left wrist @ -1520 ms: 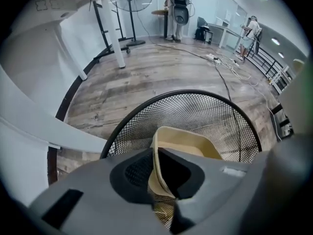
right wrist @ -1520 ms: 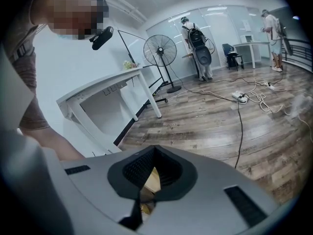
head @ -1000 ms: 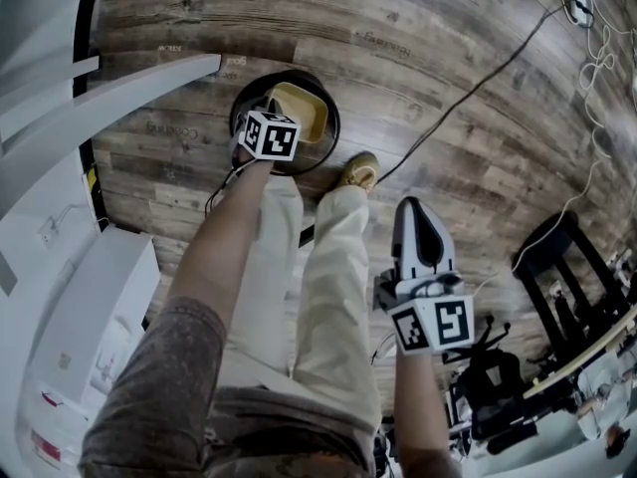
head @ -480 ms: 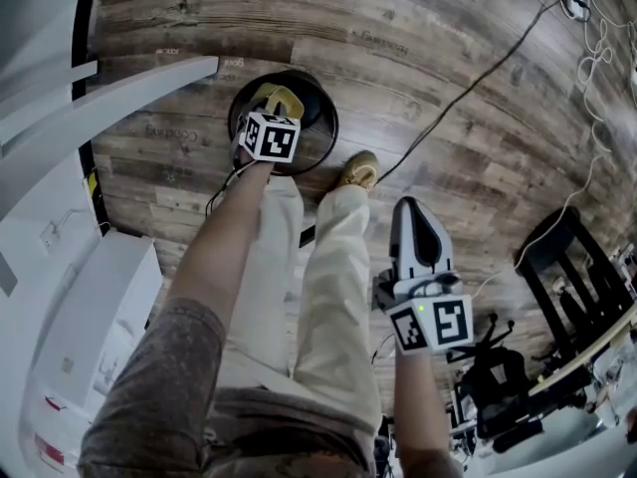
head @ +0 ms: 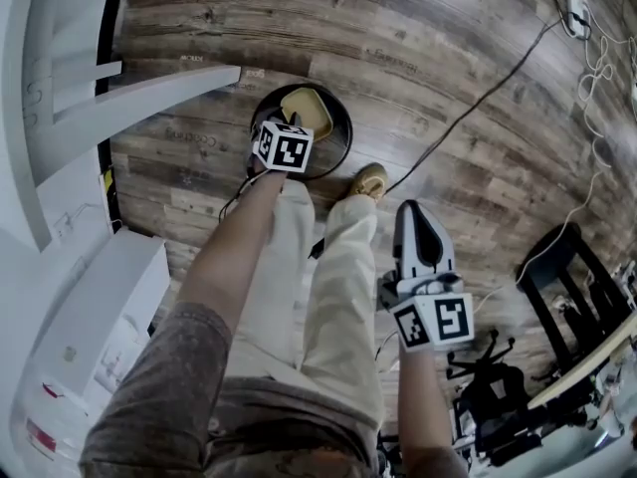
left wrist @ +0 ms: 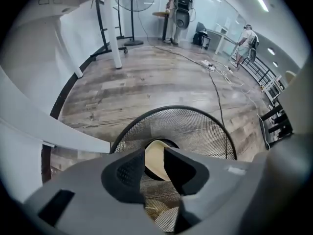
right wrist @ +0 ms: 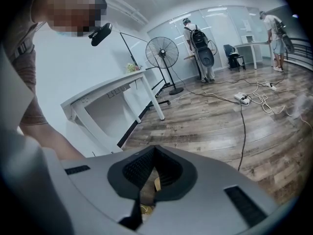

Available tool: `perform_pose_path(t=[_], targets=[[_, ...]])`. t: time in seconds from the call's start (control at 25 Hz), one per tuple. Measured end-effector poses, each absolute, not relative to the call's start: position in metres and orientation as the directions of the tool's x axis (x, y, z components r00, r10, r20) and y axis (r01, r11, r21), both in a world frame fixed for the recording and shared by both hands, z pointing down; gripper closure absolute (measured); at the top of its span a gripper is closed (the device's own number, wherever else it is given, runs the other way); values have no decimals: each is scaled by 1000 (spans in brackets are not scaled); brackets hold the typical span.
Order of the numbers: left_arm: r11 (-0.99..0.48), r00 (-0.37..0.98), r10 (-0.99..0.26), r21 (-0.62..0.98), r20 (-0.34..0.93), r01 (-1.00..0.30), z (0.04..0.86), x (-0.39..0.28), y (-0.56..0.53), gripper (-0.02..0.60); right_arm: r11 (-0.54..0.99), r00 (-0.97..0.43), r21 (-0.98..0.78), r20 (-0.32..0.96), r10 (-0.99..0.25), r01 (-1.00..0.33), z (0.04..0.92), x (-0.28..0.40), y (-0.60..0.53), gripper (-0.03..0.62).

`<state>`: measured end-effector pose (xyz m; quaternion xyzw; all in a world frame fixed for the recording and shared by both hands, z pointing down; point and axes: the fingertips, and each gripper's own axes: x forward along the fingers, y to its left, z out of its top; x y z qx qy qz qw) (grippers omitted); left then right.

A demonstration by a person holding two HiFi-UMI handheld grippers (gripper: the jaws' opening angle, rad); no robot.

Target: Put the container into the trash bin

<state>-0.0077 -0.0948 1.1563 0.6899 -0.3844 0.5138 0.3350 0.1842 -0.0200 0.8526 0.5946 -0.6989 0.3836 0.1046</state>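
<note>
Container (head: 307, 111) lies in trash bin (head: 335, 139); white desk (head: 159, 93) and shoe (head: 368, 179) just beside.

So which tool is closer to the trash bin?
Left. The left tool hangs directly over the trash bin, jaws opening with nothing between them; the right tool is off to the side, above floor beside the person's leg.

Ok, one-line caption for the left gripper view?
Left tongs opening, nothing between them, above the black mesh trash bin with the tan container inside.
</note>
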Motion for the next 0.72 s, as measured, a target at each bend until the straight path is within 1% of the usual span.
perform_pose_path(t=[0.24,0.44,0.72], targets=[[-420,201,-219,93,955,-903,1093,-13,-107,477,32,-290,-418,571,-768,-908,812,178,-31,592],[-368,242,-261,135,935,-920,1018,-15,-116,477,57,-306,-421,552,-776,-905,773,172,-41,592],[-342,290,-337,170,896,-924,901,-16,-130,476,123,-340,-411,510,-790,-903,699,168,-63,592]])
